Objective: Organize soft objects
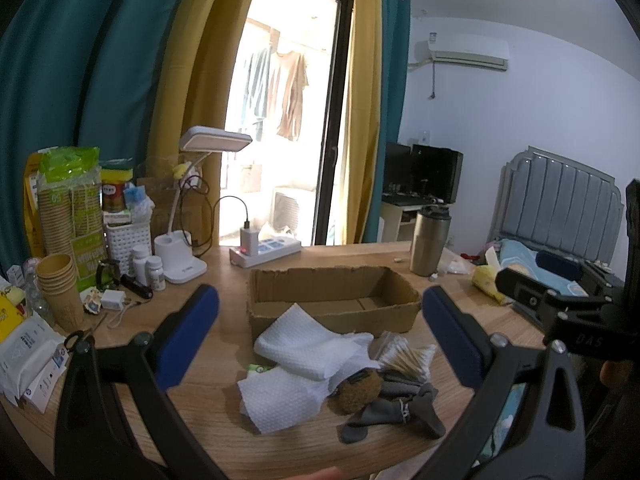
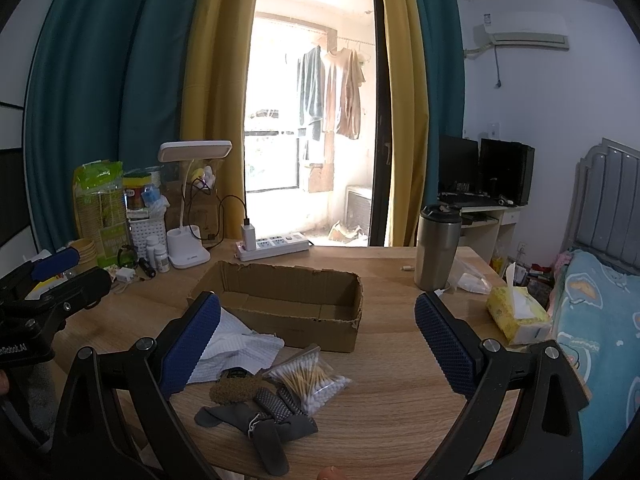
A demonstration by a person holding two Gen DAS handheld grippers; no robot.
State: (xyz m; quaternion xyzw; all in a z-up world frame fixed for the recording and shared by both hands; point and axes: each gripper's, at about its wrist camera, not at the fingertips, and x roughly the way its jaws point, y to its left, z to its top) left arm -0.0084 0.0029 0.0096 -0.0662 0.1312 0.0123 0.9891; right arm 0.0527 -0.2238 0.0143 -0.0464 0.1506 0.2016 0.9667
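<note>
Left wrist view: left gripper (image 1: 320, 336) spread wide, blue pads far apart, nothing between them, touching nothing; it hangs above the soft pile on the table (image 1: 404, 254). Pile at 6 o'clock of the cardboard box (image 1: 334, 300): white cloths (image 1: 298, 350), one leaning against the box's near wall; brown pad (image 1: 356, 392) just beside them at 4 o'clock; grey gloves (image 1: 396, 410) at 5 o'clock, touching the pad; bag of cotton swabs (image 1: 404, 358) at 3 o'clock of the cloths. Box interior looks bare. Right wrist view: right gripper (image 2: 318, 342) likewise fully open, empty, clear of everything, over the same pile. Steel tumbler (image 2: 438, 246) upright at 2 o'clock of the box; tissue pack (image 2: 516, 314) at 3 o'clock, well apart.
</note>
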